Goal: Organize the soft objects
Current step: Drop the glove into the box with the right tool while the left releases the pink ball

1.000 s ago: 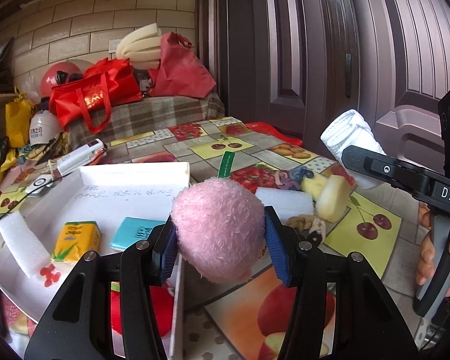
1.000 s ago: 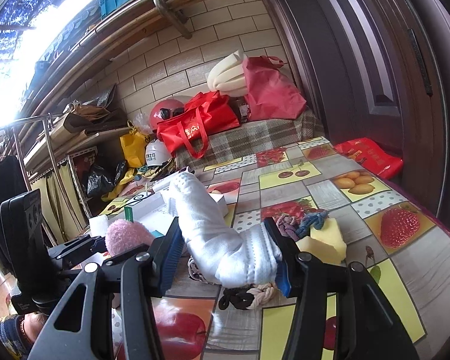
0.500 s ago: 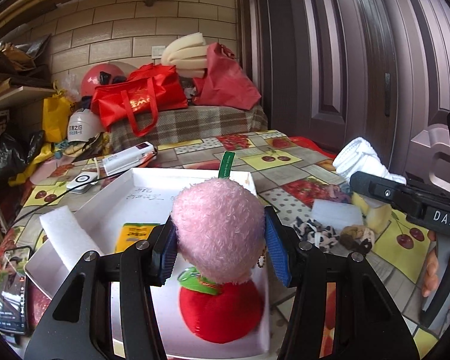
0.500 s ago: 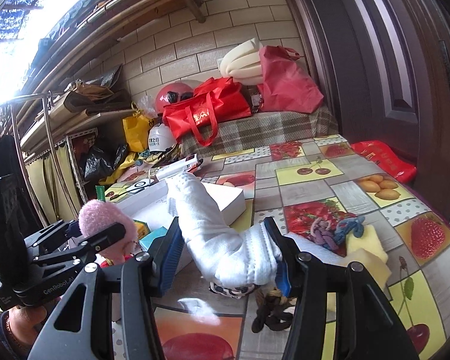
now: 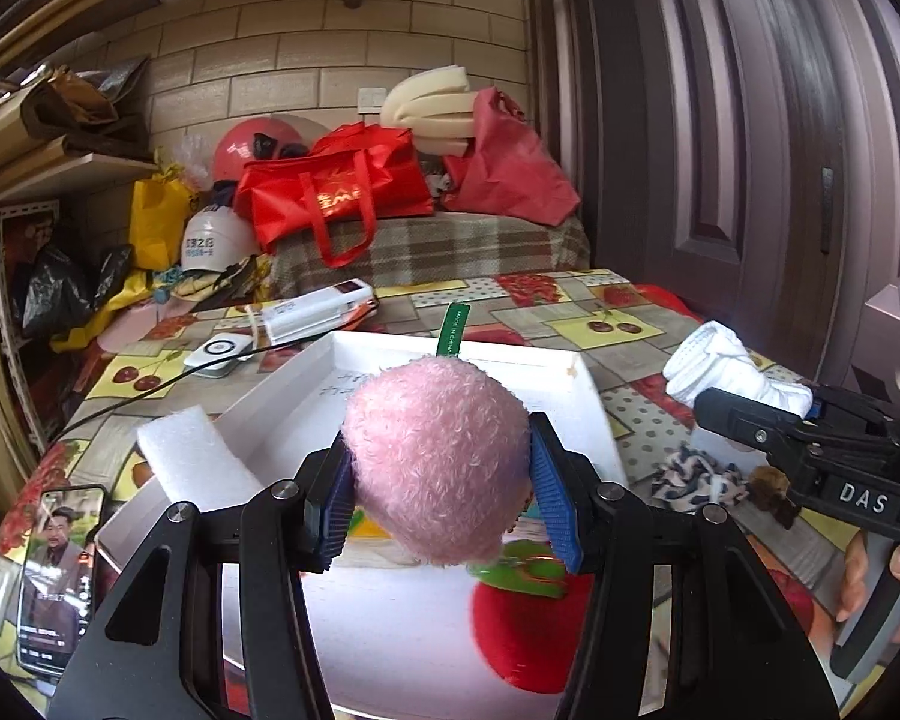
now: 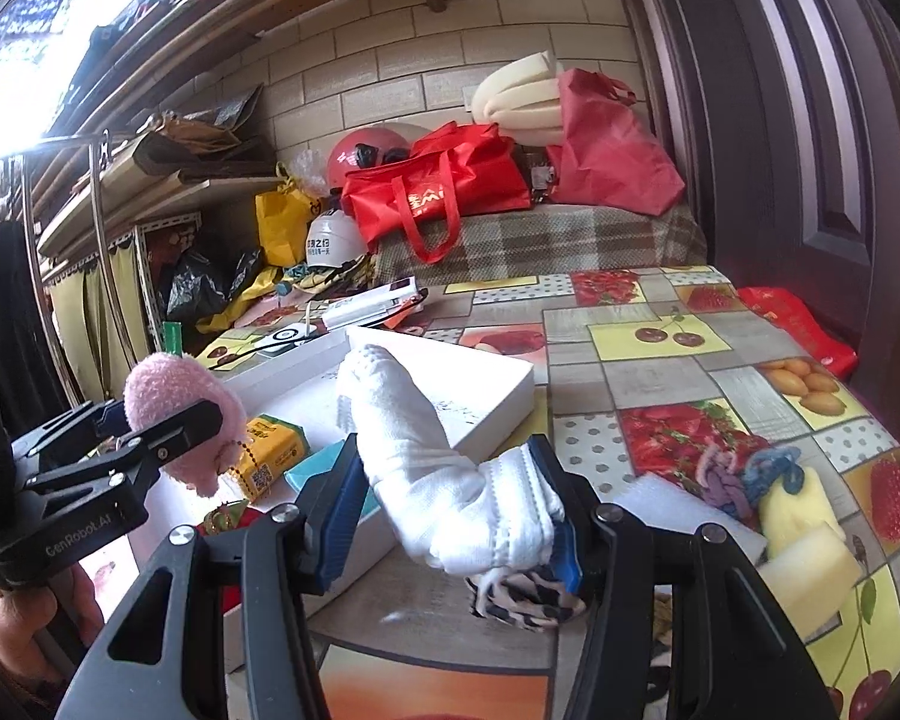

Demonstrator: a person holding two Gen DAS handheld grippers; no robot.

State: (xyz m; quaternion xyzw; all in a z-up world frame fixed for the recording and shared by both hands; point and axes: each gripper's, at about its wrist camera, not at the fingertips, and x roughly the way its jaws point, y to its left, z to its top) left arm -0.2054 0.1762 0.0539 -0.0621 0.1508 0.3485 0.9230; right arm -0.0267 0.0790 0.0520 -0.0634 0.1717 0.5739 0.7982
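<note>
Both my loads have swung in toward the shallow white cardboard box [image 5: 582,372], so my left gripper [image 5: 441,504] clenches the fluffy pink plush ball [image 5: 438,456] above it while my right gripper [image 6: 450,504] grips the rolled white sock [image 6: 426,468] beside its edge, ready for dropping.

one pink plush ball [image 5: 438,456], one white sock [image 6: 450,480], one white box [image 5: 582,396], two helmets [image 5: 252,144], one phone [image 5: 54,570]

Clutter behind the fruit-print tablecloth [image 6: 660,324]

A red tote bag [image 5: 336,192] sits on a plaid-covered bench [image 5: 450,246] beside a red helmet [image 5: 252,141]; a phone [image 5: 60,564] lies on the table's near-left edge.
</note>
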